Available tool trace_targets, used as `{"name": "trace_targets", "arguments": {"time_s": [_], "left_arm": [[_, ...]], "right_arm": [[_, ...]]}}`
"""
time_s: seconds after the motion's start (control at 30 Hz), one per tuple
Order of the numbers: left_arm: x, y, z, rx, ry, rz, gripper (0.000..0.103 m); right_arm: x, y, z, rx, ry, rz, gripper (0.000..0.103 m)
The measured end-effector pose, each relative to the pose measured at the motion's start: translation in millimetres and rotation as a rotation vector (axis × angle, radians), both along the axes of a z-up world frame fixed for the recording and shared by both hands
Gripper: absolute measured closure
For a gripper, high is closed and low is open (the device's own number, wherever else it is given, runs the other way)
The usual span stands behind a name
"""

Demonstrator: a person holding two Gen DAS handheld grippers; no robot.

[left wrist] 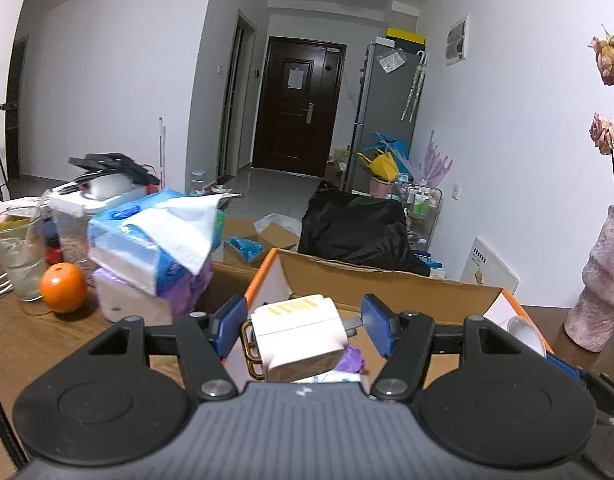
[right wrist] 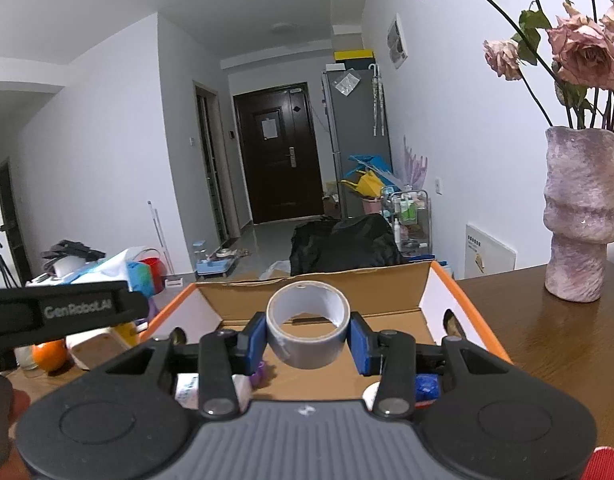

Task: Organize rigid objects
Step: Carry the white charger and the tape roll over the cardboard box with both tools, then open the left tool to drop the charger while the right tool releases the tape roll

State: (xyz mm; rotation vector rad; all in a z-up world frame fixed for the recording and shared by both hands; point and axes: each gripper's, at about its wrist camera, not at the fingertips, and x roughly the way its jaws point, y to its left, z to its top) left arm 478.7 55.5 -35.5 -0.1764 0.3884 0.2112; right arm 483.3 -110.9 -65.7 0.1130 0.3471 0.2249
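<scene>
Two grippers work over one cardboard box (right wrist: 387,280), which fills the lower middle of both views and has an orange outer rim.

In the right wrist view, the right gripper (right wrist: 308,334) has its blue pads (right wrist: 361,342) pressed against both sides of a grey tape roll (right wrist: 307,328), pinching it at frame centre above the box's brown floor. The roll's hole faces up and toward the camera. At left centre, the black body of the other tool crosses the frame. A pink vase (right wrist: 581,216) with dried roses stands on the wooden table (right wrist: 547,332) at the right edge.

In the left wrist view, the left gripper (left wrist: 303,320) has its fingers spread, a clear gap on each side of a white boxy item (left wrist: 299,332) with yellow stripes on top. That item sits low at centre, inside the box (left wrist: 387,284); whether the pads touch it I cannot tell. A purple scrap shows just beneath it. At left, an orange (left wrist: 63,288) lies on the table (left wrist: 35,336) beside a glass (left wrist: 21,252) and a stack of tissue packs (left wrist: 155,248).
</scene>
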Motion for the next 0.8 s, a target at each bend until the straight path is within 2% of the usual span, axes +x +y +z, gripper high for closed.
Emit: {"name": "trace_targets", "arguments": {"time_s": [0.6, 0.77, 0.8], "left_arm": [[56.5, -4.8, -15.3, 0.027, 0.035, -0.006, 0.038], [62.5, -1.9, -17.0, 0.030, 0.055, -0.021, 0.038], [61.6, -1.3, -16.2, 0.030, 0.052, -0.028, 0.033]], "right_arm": [[42.4, -3.5, -7.4, -0.046, 0.036, -0.088, 0.061], [48.5, 0.3, -10.8, -0.069, 0.056, -0.079, 0.061], [49.0, 0.2, -11.7, -0.069, 0.063, -0.078, 0.060]]}}
